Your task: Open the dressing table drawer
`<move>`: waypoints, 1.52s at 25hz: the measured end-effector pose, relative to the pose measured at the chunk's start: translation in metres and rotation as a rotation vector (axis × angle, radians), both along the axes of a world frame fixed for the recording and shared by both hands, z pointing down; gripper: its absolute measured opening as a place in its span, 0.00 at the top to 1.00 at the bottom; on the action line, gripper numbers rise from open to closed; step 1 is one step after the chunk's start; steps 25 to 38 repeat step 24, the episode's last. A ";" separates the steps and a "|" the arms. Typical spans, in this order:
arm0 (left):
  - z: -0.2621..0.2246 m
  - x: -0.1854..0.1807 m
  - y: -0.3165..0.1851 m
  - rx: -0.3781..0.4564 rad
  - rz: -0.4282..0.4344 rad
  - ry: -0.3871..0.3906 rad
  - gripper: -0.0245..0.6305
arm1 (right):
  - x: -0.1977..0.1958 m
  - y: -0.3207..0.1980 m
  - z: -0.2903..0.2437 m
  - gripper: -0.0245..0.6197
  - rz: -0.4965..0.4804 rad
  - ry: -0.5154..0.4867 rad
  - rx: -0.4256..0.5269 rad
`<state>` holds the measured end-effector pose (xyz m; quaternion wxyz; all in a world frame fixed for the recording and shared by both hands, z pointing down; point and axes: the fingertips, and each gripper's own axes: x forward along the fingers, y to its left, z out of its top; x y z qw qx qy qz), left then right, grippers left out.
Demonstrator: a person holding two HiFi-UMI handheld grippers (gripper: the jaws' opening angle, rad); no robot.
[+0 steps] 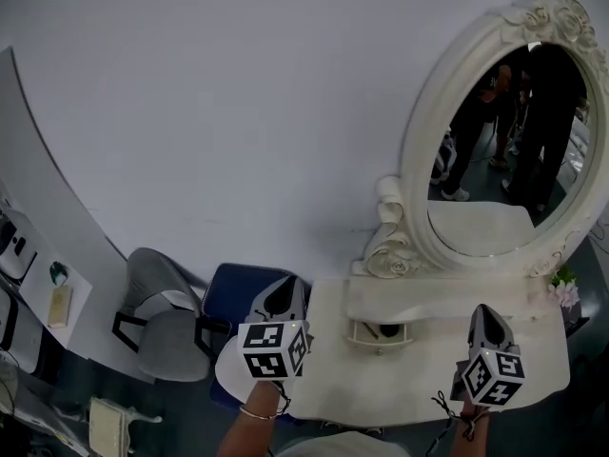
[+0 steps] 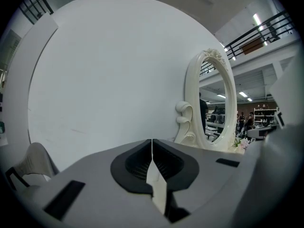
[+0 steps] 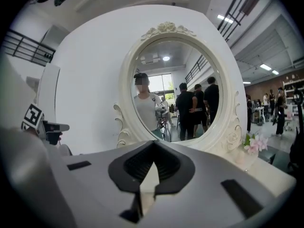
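**Two Closed Tools Held Short of the Drawer**

Lower centre of the head view: left tool (image 1: 285,286), jaws pressed together, nothing pinched. Hangs at the left edge of the white surface (image 1: 400,384), marker cube (image 1: 274,348) facing the camera, a bracelet (image 1: 255,413) on the wrist behind it.

Lower right: right tool (image 1: 486,310), likewise pressed together and empty, above the right half of the surface.

Between them and touched by neither, the drawer (image 1: 379,332): small, white, set under the low shelf at the foot of the oval mirror (image 1: 416,150), with a dark hollow in its front. Hard to tell from this steep angle whether shut or pulled out.

At the right end of the surface, pink flowers (image 1: 564,291) beside the carved frame. Reflected in the glass, several people standing in dark clothes. Left of the surface, a blue seat (image 1: 233,293) and a grey chair (image 1: 166,331) against the plain white wall (image 1: 238,103).

In the left gripper view, closed tips pointing toward the wall just left of the mirror. In the right gripper view, closed tips pointing toward the mirror's lower rim, with the flowers at right.
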<state>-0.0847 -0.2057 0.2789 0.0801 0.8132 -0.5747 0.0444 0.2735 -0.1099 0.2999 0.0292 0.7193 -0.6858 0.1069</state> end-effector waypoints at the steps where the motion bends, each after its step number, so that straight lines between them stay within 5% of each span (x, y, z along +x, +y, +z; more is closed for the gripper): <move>1: 0.000 0.001 0.000 0.000 0.000 0.000 0.93 | 0.000 0.000 -0.002 0.96 -0.001 0.028 -0.002; 38: 0.020 0.016 0.006 -0.047 -0.051 -0.002 0.93 | 0.011 -0.008 0.008 0.96 -0.062 0.047 -0.037</move>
